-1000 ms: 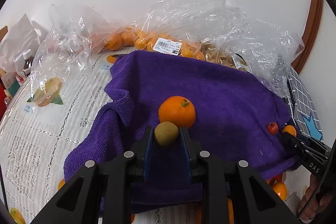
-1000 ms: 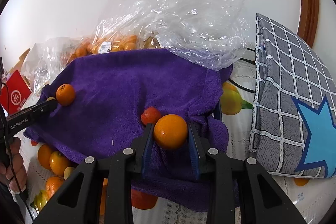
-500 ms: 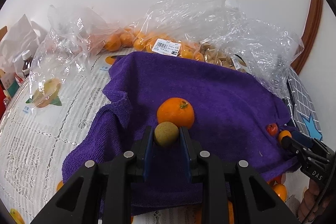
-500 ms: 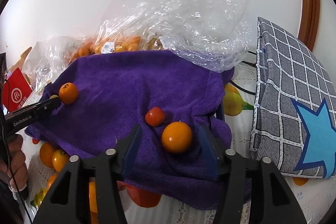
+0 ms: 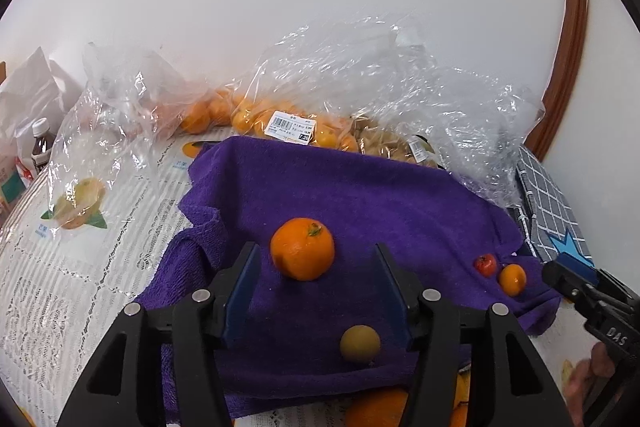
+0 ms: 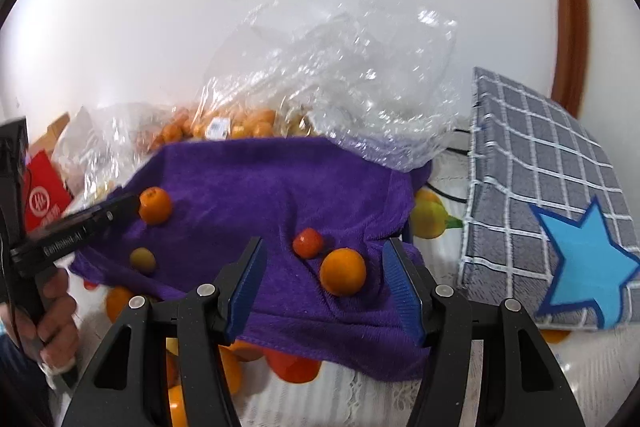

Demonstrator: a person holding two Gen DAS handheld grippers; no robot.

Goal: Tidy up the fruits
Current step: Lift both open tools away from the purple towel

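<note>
Claws: our left claw [image 5: 316, 283] has just spread, longan [image 5: 360, 343] loose on towel [image 5: 360, 195]; right claw [image 6: 324, 279] spread around orange [image 6: 343, 271], apart.

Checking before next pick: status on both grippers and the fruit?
Left gripper open, jaws just opened; green-yellow fruit loose on purple towel. Right gripper open, orange released. Nothing blocking.

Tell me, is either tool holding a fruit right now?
No. Both have just opened. The left tool stands clear of the green fruit, the right tool of the orange; both lie on the towel.
</note>
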